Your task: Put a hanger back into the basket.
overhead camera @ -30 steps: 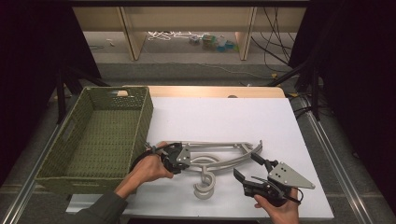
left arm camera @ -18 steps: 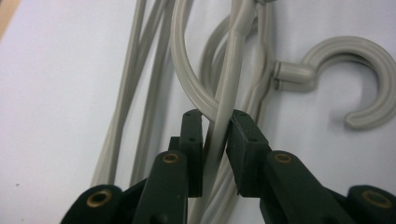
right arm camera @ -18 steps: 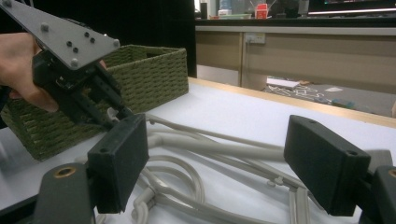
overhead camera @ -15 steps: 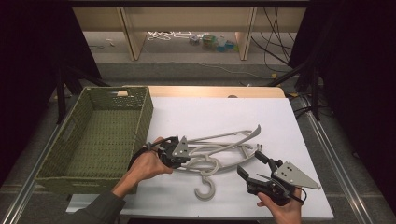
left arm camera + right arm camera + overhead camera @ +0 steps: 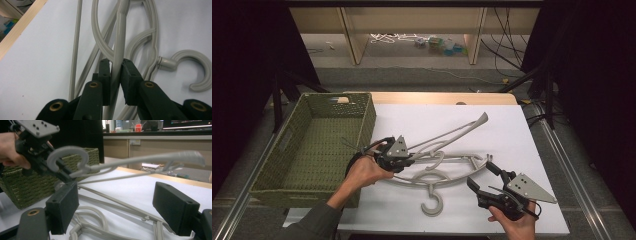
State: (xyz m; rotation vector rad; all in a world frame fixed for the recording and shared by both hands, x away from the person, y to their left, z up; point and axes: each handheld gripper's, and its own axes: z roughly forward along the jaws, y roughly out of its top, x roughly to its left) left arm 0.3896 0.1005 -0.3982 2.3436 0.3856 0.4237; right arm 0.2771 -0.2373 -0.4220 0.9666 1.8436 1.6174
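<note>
Jaws: left gripper [image 5: 404, 159] clamped on a raised grey hanger [image 5: 452, 134], right gripper [image 5: 486, 178] spread empty at lower right.
High view: two hangers, the second hanger [image 5: 432, 181] flat on the white table [image 5: 512, 130]; one green basket [image 5: 319, 145] at left, probably the destination. Left gripper view: pads pinch the hanger's arm [image 5: 117, 50]. Right gripper view: jaws gape, lifted hanger [image 5: 140, 161] crossing mid-frame.

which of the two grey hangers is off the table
The hanger clamped in the left gripper, tilted up at its far end; the other hanger lies flat.
</note>
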